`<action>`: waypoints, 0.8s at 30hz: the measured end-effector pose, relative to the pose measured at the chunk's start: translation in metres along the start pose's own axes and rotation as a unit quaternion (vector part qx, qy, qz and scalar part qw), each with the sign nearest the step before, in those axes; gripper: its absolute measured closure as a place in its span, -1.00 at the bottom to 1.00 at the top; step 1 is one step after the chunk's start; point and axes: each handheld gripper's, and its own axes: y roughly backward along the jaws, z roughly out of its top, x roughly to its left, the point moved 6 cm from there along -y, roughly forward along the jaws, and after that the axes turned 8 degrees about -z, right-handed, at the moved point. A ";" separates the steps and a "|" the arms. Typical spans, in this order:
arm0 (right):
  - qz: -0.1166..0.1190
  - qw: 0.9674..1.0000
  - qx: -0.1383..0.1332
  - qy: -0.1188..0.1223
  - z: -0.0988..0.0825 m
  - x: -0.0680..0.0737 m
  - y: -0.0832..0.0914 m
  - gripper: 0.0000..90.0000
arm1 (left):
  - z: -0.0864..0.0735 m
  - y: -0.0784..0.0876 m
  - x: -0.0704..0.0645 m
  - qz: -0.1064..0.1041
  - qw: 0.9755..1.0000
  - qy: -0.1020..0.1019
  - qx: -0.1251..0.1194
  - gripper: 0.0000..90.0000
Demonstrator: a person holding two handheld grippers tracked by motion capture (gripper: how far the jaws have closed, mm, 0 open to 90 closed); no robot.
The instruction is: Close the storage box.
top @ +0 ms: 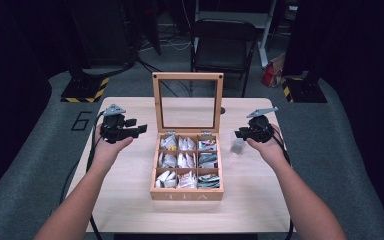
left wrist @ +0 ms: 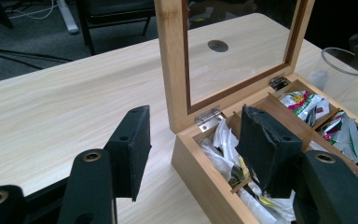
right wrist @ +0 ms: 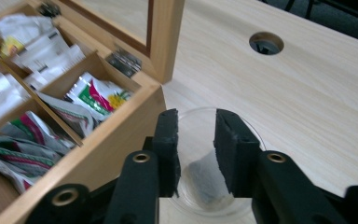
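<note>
Tea box [top: 186, 192] sits mid-table, lid upright. At nine o'clock the left gripper [top: 139, 130] hovers wide open, empty. At three o'clock the right gripper [right wrist: 196, 154], part open, empty, hangs over the clear cup [right wrist: 256, 140]; likely lower squarely before closing.

A light wooden table [top: 130, 200] holds a wooden tea box [top: 186, 192] in the middle, its lid standing up. A clear plastic cup [top: 237, 146] sits at 3 o'clock from the box
</note>
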 end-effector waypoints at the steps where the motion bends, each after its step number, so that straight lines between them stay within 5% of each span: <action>1: 0.002 1.000 -0.004 0.000 0.002 0.001 0.001 0.47 | 0.000 0.000 0.000 0.000 1.000 0.000 0.000 -0.03; 14: 0.026 0.999 -0.026 0.000 0.027 0.021 0.011 0.06 | -0.001 0.001 0.004 0.001 1.000 0.009 0.000 -0.08; 24: 0.031 0.999 -0.040 0.012 0.042 0.030 0.013 0.03 | 0.000 0.000 0.005 0.001 1.000 0.008 -0.001 -0.07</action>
